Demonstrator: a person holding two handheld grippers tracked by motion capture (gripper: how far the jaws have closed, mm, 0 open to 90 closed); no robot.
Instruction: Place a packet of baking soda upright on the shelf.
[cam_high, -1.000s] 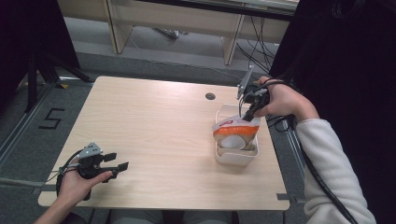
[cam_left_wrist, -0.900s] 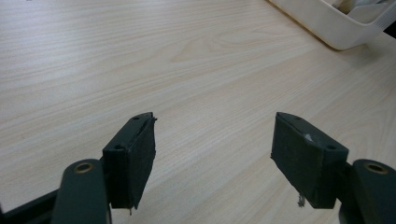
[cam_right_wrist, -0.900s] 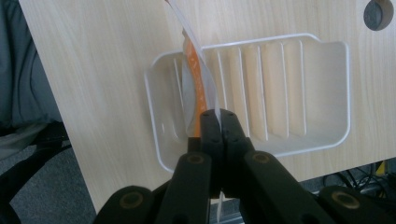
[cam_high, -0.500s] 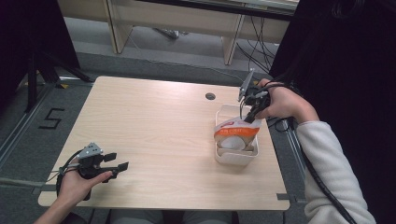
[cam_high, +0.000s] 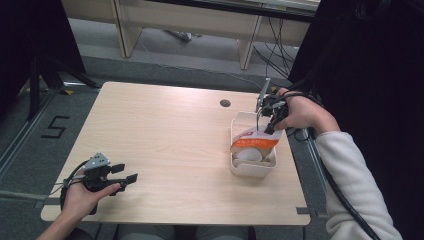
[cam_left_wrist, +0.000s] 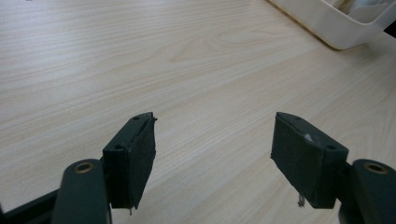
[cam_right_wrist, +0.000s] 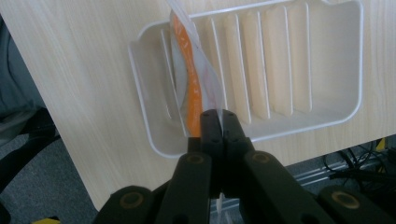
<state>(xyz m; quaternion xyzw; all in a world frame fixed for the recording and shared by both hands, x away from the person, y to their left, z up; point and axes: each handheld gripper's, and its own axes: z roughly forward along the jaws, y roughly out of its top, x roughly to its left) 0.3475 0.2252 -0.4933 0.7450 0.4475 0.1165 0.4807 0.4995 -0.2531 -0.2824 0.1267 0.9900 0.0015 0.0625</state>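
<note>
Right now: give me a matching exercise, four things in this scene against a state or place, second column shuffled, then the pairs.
Things:
1. left gripper
2. right gripper
3. snack bag
4. white tray

States or places:
A. jaws shut on the bag's clear edge
B. on the table's right side, slotted inside
C. jaws open, nothing between them, over bare table
D. orange and white, standing in the tray, pinched at its top

Pairs: 1-C, 2-A, 3-D, 4-B
</note>
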